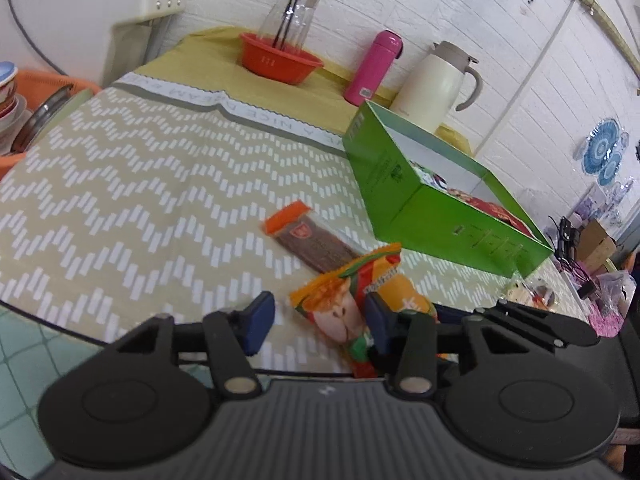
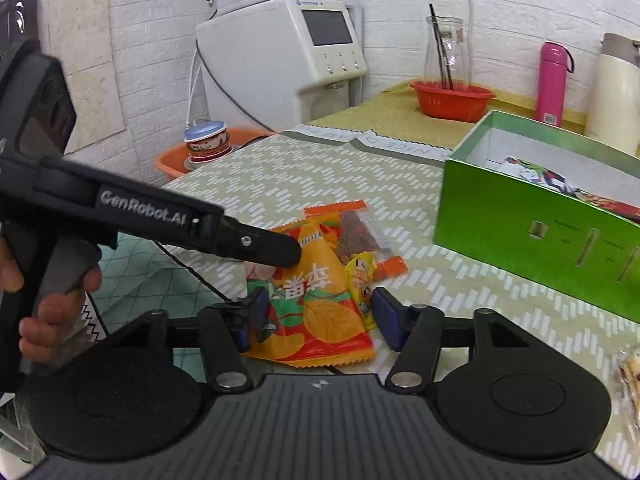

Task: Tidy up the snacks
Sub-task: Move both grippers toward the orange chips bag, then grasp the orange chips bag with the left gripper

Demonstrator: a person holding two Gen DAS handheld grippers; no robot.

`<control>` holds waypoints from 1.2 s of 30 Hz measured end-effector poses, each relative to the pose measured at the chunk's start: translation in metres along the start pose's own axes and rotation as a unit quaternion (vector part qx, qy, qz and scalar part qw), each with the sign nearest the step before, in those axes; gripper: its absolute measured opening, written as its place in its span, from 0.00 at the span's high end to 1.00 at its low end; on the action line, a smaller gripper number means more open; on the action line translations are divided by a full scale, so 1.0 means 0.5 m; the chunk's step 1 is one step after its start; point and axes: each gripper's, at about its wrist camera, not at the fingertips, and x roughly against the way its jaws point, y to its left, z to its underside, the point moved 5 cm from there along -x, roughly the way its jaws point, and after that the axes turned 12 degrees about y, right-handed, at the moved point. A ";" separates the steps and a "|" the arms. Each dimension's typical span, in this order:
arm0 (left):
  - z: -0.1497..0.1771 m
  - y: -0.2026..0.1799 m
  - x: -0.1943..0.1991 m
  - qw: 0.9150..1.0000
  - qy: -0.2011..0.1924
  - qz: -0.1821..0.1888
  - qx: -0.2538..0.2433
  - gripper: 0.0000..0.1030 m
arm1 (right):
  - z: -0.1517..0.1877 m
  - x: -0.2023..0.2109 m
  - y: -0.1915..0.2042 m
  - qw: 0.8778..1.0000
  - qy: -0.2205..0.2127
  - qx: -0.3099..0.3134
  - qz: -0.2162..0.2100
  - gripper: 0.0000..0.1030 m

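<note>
An orange chip bag (image 1: 340,300) (image 2: 320,312) lies on the zigzag tablecloth near the front edge. My left gripper (image 1: 319,320) straddles it: the right pad touches the bag and the left pad stands apart from it. In the right wrist view that left gripper (image 2: 276,248) reaches in from the left over the bag's top. My right gripper (image 2: 320,314) is open with the bag's lower part between its pads. A brown snack bar with orange ends (image 1: 316,244) (image 2: 360,236) and a small yellow packet (image 2: 362,280) lie under and beside the bag. The open green box (image 1: 440,220) (image 2: 520,232) holds several snacks.
A red bowl (image 1: 280,60), a pink bottle (image 1: 374,68) and a cream jug (image 1: 436,84) stand at the table's back. A water dispenser (image 2: 280,52) and an orange basin (image 2: 172,160) of bowls sit off its left side. Another packet (image 2: 630,368) lies at the right.
</note>
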 end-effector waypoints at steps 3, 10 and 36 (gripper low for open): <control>0.024 -0.043 -0.012 1.000 0.014 0.016 -0.020 0.71 | 0.026 0.030 -0.015 1.000 0.010 -0.009 0.006 0.19; 0.077 -0.172 -0.057 0.993 0.049 0.074 -0.072 0.75 | 0.125 0.118 -0.094 0.997 0.005 -0.077 0.028 0.17; 0.109 -0.249 -0.078 0.993 0.045 0.026 -0.105 0.70 | 0.181 0.150 -0.111 0.994 -0.015 -0.086 0.060 0.05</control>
